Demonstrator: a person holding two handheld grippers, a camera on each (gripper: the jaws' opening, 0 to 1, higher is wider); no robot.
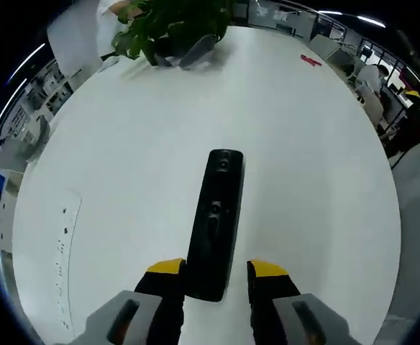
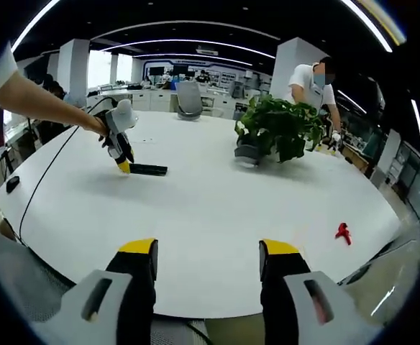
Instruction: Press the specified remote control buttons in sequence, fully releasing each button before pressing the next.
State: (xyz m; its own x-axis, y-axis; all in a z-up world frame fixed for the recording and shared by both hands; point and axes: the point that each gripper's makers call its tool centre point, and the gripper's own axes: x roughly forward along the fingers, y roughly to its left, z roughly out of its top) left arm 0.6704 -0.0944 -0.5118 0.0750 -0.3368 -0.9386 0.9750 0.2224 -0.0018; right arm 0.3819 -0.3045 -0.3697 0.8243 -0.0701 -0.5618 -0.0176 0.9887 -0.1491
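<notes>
- One remote control: long, slim, black, with round buttons along its middle; any lettering is too small to read.
- It lies flat on the white table, its near end between the left gripper's yellow-tipped jaws, which stand spread beside it; contact unclear.
- Right gripper hangs open, holding nothing.
- One potted plant at 1 o'clock in the right gripper view; one small red object at 3 o'clock.

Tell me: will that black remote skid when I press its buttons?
Probably some: the remote lies flat on a smooth, glossy white table. It looks rigid and slim, so unlikely to roll or tip. The left gripper straddling its near end should steady it.
</notes>
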